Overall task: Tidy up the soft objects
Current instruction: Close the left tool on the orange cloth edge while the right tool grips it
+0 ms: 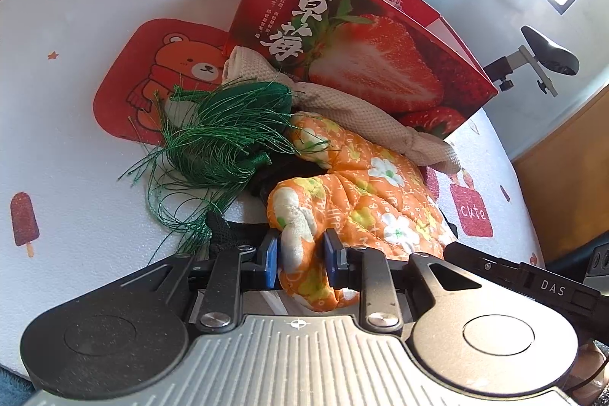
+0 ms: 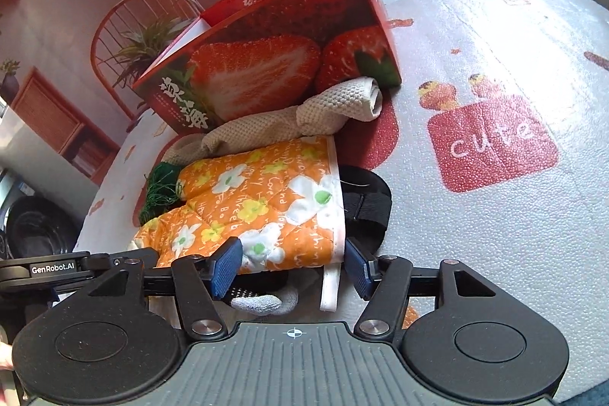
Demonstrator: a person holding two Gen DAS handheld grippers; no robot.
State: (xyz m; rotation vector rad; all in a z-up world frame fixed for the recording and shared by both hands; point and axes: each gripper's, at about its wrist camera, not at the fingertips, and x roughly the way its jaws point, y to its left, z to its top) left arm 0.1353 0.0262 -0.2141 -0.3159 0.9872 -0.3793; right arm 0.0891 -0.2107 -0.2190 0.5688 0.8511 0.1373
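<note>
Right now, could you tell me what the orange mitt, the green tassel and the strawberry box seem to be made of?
The orange mitt looks like quilted cotton, matte, with stitched puffy panels. The green tassel seems to be silky synthetic thread, with loose, shiny strands. The strawberry box appears to be glossy printed cardboard, with sharp folded edges.

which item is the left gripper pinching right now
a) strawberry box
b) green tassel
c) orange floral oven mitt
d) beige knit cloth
c: in the left wrist view the left gripper has its blue pads closed on a lobe of the orange floral oven mitt.
</note>
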